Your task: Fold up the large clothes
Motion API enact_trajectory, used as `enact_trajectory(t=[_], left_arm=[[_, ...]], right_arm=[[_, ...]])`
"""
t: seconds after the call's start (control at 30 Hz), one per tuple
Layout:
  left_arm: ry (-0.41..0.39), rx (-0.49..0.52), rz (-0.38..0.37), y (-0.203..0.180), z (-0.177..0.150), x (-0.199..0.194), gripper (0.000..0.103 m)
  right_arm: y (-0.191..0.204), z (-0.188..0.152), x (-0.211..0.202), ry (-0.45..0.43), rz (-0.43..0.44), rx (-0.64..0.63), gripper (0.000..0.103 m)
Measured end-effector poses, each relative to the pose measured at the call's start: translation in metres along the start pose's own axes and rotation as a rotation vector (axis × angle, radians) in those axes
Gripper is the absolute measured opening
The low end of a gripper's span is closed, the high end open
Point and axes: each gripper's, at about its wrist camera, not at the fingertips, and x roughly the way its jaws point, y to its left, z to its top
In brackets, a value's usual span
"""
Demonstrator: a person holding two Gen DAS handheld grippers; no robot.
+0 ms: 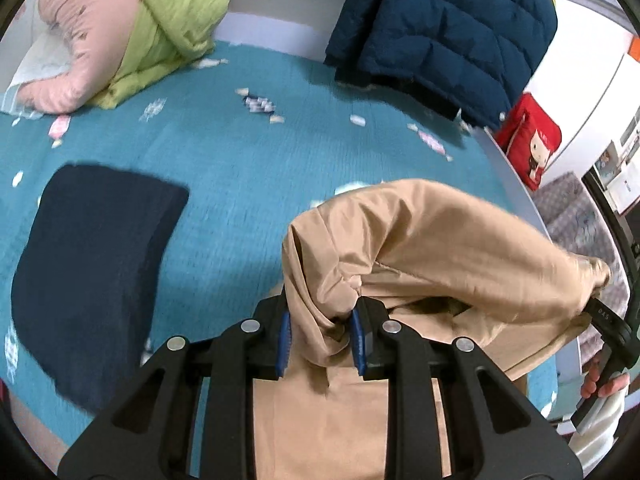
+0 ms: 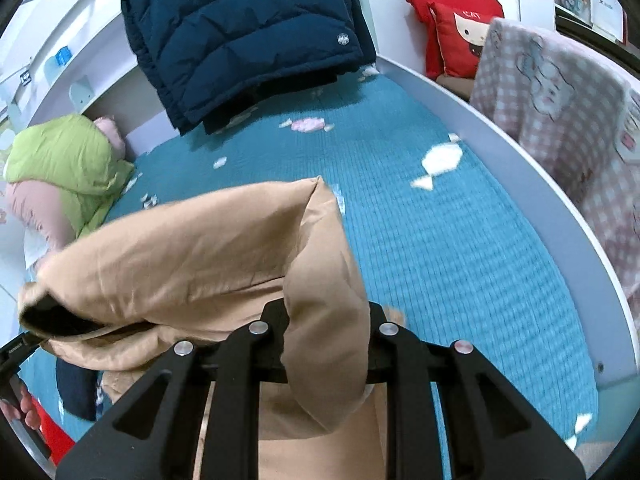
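A tan padded jacket (image 1: 432,240) hangs between my two grippers above the teal bed cover (image 1: 248,168). My left gripper (image 1: 322,342) is shut on a bunched fold of the tan jacket between its blue pads (image 1: 285,344). My right gripper (image 2: 326,336) is shut on the other end of the jacket (image 2: 192,256); the cloth covers its fingertips. In the left wrist view the right gripper (image 1: 600,312) shows at the far right under the cloth. In the right wrist view the left gripper (image 2: 24,346) shows at the far left.
A folded dark navy garment (image 1: 92,264) lies on the bed at the left. A navy puffer jacket (image 1: 444,36) hangs at the headboard. Green and pink garments (image 1: 132,32) are heaped at the back left. A red cushion (image 2: 460,32) and a checked blanket (image 2: 560,120) sit beyond the bed's white rim (image 2: 532,176).
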Motion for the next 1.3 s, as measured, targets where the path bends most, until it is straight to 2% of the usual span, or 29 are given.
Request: enact_trajectory(t=[0.1,0.17,0.3,0.43,0.53,0.63,0.7,0.73,0.87,0.97,1.07,1.13,1.3], left_arm=[[0.053,-0.042,0.011,0.008,-0.035,-0.001,0.024],[0.087,-0.071,0.044,0.015,-0.061,0.000,0.024],[0.170,-0.122,0.088,0.029,-0.108,0.009,0.024],[0.278,-0.199,0.101,0.048,-0.138,0.031,0.023],[0.363,-0.193,0.141,0.057,-0.149,0.042,0.023],[0.362,-0.145,0.126,0.058,-0.149,0.031,0.023],[0.341,-0.080,0.142,0.055,-0.145,0.016,0.024],[0.339,-0.063,0.146,0.055,-0.144,0.010,0.024],[0.300,-0.040,0.144,0.056,-0.132,-0.020,0.026],[0.247,0.000,0.151,0.047,-0.115,-0.034,0.026],[0.206,0.043,0.146,0.031,-0.100,-0.036,0.026],[0.188,0.067,0.137,0.019,-0.094,-0.033,0.026],[0.165,0.143,0.135,-0.016,-0.083,-0.018,0.026]], right_arm=[[-0.006,-0.031,-0.005,0.038,-0.016,-0.006,0.018],[-0.009,-0.055,-0.006,0.069,-0.036,-0.012,0.018],[-0.025,-0.100,0.005,0.169,-0.042,0.057,0.018],[-0.038,-0.127,0.017,0.230,-0.036,0.115,0.019],[-0.035,-0.130,0.016,0.251,-0.050,0.085,0.021],[-0.033,-0.124,0.004,0.276,-0.044,0.050,0.030],[-0.038,-0.120,-0.006,0.312,-0.080,0.033,0.052],[-0.042,-0.118,-0.013,0.324,-0.122,0.029,0.068],[-0.055,-0.106,-0.051,0.291,-0.153,0.006,0.071],[-0.049,-0.091,-0.074,0.230,-0.170,-0.042,0.071],[-0.034,-0.075,-0.086,0.174,-0.181,-0.109,0.071],[-0.028,-0.071,-0.094,0.144,-0.159,-0.141,0.070],[-0.015,-0.046,-0.128,0.023,-0.156,-0.237,0.071]])
